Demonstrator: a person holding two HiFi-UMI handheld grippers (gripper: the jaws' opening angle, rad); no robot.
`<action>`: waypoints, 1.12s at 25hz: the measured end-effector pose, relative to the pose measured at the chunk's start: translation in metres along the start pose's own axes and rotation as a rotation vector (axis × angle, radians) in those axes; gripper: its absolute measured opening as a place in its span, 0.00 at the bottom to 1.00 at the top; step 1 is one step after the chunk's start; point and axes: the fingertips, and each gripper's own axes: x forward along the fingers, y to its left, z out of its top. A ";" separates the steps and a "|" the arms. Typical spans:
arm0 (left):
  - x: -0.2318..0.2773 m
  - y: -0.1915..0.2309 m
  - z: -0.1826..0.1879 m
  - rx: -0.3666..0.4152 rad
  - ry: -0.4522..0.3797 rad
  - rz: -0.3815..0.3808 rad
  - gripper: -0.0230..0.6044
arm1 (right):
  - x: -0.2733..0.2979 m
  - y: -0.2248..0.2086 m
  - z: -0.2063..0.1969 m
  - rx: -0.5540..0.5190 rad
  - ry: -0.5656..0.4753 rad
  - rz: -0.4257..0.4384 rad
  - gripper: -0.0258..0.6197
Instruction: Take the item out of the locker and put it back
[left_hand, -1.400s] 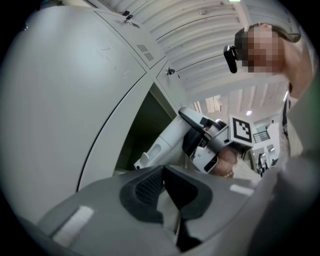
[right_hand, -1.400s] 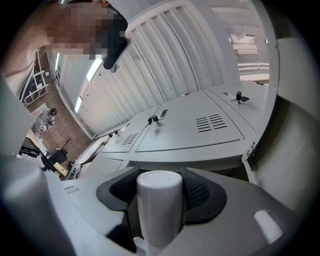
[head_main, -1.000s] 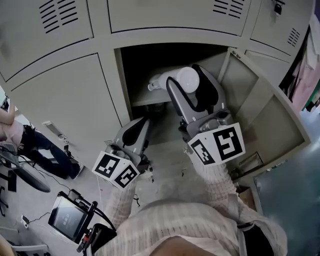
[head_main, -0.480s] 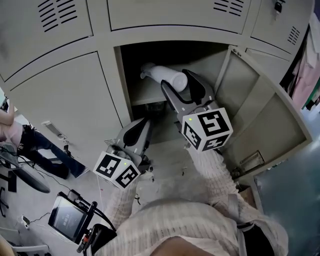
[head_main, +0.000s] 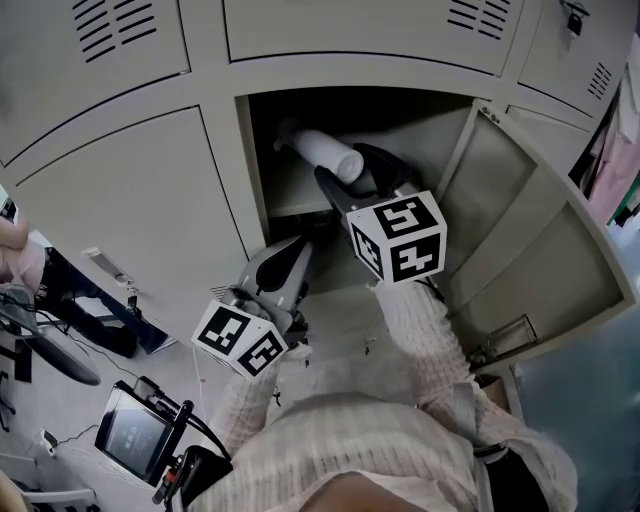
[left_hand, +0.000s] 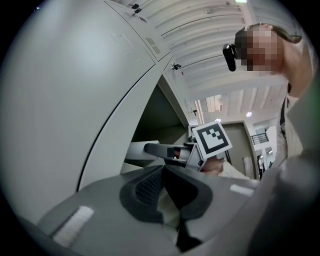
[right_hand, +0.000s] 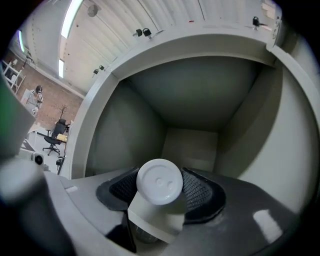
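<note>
- My right gripper (head_main: 358, 172) has swung down and in over the last second. It's clamped on the white bottle (head_main: 322, 150), which now pokes into the open locker (head_main: 440, 130).
- Looks like the put-back leg to me, though the bottle isn't set down yet.
- Left gripper (head_main: 290, 252) is clenched and empty, parked below the opening.

Locker corner of some big work hall — a bank of grey metal lockers (head_main: 120, 190) with vent slits (head_main: 110, 25). Brick wall (right_hand: 47, 97), office chair (right_hand: 52, 141) and ceiling strip lights (right_hand: 70, 20) beyond.
</note>
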 end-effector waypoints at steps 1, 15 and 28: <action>0.001 0.000 0.000 -0.001 -0.001 -0.005 0.04 | 0.003 0.000 -0.002 -0.009 0.017 0.001 0.46; 0.005 -0.003 0.003 0.007 -0.006 -0.038 0.04 | 0.023 0.014 -0.028 -0.219 0.253 0.021 0.46; -0.004 -0.004 0.014 0.028 -0.010 -0.023 0.04 | -0.004 0.019 -0.006 0.007 0.006 0.082 0.52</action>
